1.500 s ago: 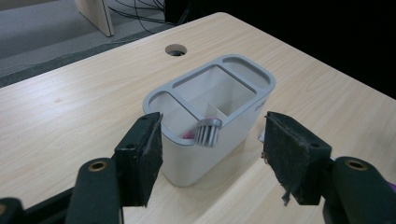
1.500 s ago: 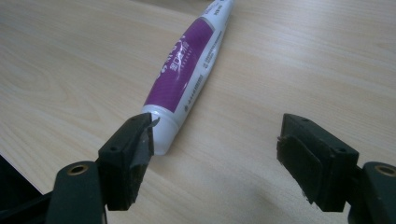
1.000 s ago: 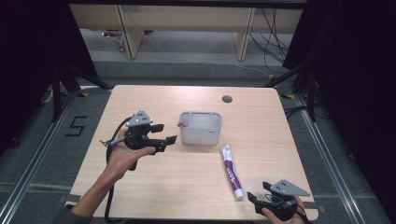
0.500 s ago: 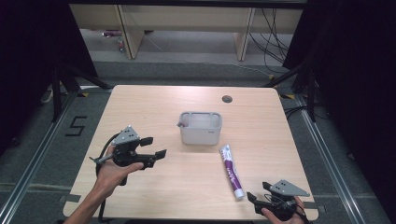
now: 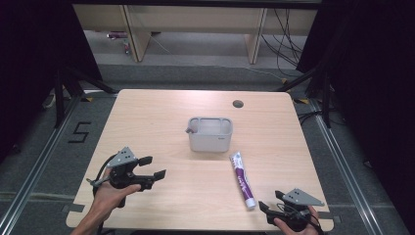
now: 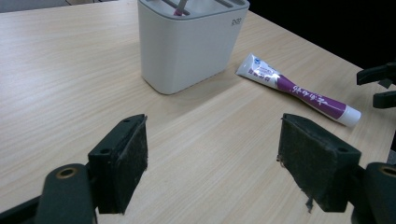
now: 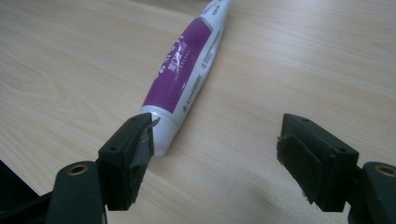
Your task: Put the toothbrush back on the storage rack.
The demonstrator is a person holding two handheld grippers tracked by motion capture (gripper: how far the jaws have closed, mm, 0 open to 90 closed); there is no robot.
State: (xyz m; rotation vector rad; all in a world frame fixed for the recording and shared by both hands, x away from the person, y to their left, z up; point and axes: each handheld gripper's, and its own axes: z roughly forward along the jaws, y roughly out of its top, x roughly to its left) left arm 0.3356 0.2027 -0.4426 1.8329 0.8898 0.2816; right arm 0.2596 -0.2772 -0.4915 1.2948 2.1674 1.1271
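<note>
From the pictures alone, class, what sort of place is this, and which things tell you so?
Probably a lab or workshop set up for recording. A bare wooden table stands between black curtains, loose cables trail on the floor behind it, and a "5" is taped on the floor.

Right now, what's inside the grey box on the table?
A thin pinkish handle pokes out of the grey box, near its left end. The box's walls hide its lower part and whatever else is inside.

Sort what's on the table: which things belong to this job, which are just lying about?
In play: purple-and-white toothpaste tube; grey plastic holder box; open right tool, beside the tube's cap; open left tool.
Lying about: round cable hole in the wooden table.
</note>
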